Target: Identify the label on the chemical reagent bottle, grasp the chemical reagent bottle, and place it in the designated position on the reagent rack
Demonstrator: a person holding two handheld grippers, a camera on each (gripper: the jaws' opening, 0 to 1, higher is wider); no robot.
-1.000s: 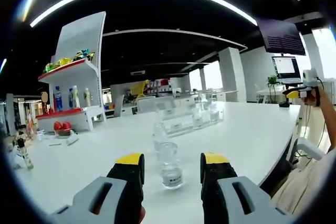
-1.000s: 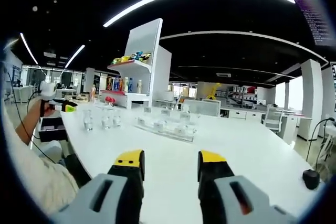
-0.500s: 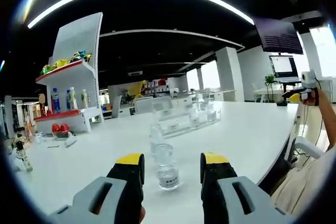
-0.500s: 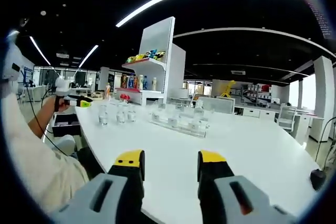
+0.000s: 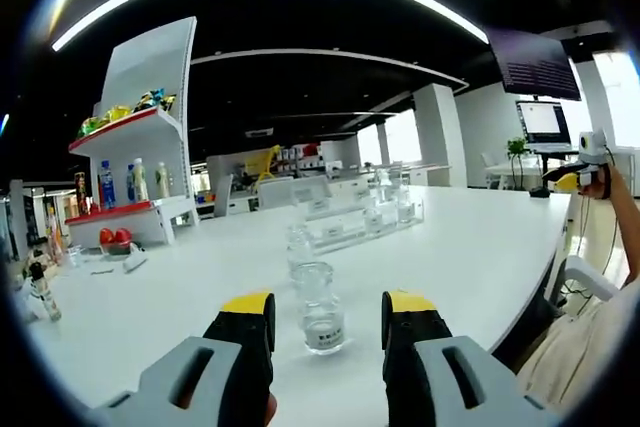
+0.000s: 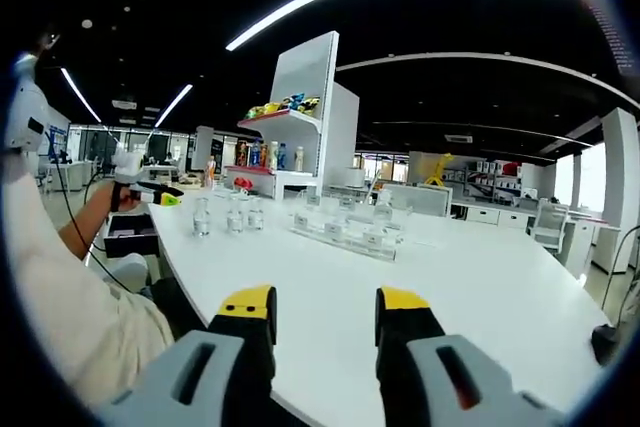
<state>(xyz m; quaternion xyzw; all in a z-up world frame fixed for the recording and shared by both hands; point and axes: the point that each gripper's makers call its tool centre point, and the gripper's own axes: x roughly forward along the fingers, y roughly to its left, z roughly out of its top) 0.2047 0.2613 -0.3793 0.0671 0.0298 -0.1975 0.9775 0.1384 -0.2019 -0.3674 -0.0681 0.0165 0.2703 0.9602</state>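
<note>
Open-plan office: white table (image 6: 480,277), monitor (image 5: 545,127), display shelf (image 6: 290,142)

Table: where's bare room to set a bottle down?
Free: the white table between the right gripper and the clear reagent rack. Crowded: the bottles before the left gripper, lined toward the rack.

table (image 5: 480,247): white
reagent bottle (image 5: 322,309): clear glass, white label
reagent rack (image 5: 350,229): clear
left gripper (image 5: 328,309): grey, black jaws, yellow tips
shelf unit (image 6: 310,117): white, red edges
</note>
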